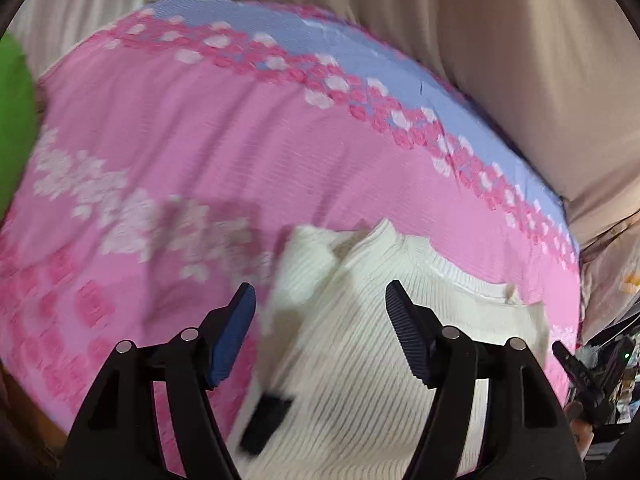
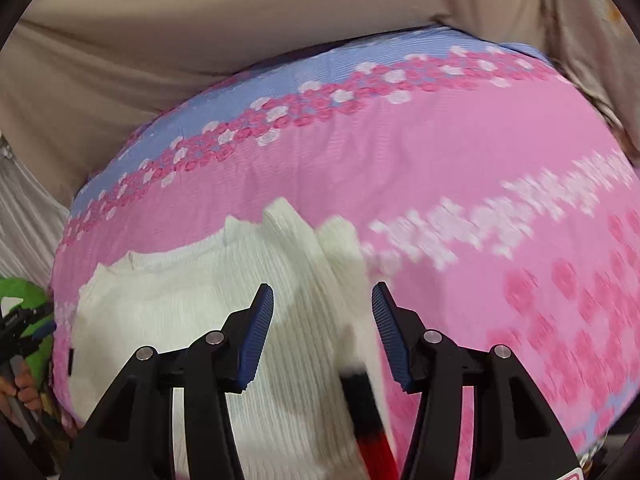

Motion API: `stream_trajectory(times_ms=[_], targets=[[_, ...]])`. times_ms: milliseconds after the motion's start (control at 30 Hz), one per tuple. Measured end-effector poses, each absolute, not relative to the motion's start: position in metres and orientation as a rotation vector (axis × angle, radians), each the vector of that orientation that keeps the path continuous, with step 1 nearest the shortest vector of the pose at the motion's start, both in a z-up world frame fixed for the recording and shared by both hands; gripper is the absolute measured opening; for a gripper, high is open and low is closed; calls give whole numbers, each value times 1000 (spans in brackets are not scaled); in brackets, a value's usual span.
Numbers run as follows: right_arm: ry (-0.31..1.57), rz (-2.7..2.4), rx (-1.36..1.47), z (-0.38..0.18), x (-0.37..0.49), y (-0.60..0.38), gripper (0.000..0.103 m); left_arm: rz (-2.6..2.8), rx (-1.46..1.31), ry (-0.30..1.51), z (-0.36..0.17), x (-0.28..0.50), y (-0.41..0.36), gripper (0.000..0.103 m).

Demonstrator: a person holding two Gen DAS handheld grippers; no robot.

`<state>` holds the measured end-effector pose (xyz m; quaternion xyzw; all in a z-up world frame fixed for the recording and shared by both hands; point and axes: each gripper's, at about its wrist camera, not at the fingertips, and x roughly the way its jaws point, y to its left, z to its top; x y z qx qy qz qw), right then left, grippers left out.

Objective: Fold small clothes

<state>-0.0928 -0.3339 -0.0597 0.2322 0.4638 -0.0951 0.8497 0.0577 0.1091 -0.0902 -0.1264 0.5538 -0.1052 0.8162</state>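
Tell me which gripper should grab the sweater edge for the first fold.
Probably the right gripper: it is open with the white sweater's side edge lying between its fingers. The left gripper, also open, hovers over the sweater's middle, near the collar.

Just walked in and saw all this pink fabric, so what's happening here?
A person is working with two handheld tongs over a white ribbed garment lying on a pink flowered bedcover. The left tongs and the right tongs are both open above the garment, holding nothing. The garment looks partly bunched near its upper edge, with folding unfinished.
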Motion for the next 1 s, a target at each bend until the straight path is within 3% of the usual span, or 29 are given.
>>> stream_trajectory(times_ms=[33,67,100,133,167,367,533,667,733,767,800,900,1000], targets=[[985,-202,484,-67,-77,-333,52,-231,-268,1197,-98,64,100,59],[1000,-205,483,-75,-63,-332,51,-243,-260,1204,-105,67,94,47],[1011,-207,483,-81,-54,-330,43,-245,-239,1209,-112,72,89,26],[1016,-199,484,-87,-49,-329,20,-229,-202,1229,-119,76,82,11],[1026,-189,484,-92,-45,-326,6,-227,-200,1248,-122,78,84,7],[904,-200,583,-69,-50,-355,6,-171,-245,1219,-113,90,101,6],[1008,-231,592,-113,-34,-366,6,-149,-151,1218,-127,99,85,6],[1001,-226,641,-95,-34,-363,10,-207,-200,1204,-115,96,93,15],[948,-243,589,-72,-51,-355,16,-203,-219,1142,-96,83,109,32],[929,-253,561,-63,-60,-350,17,-186,-227,1109,-87,74,120,49],[917,-241,541,-53,-71,-342,20,-172,-244,1087,-80,63,132,59],[931,-179,504,-39,-88,-313,21,-157,-297,1100,-78,37,154,69],[998,-27,474,-40,-82,-261,21,-160,-329,1199,-99,8,162,71]])
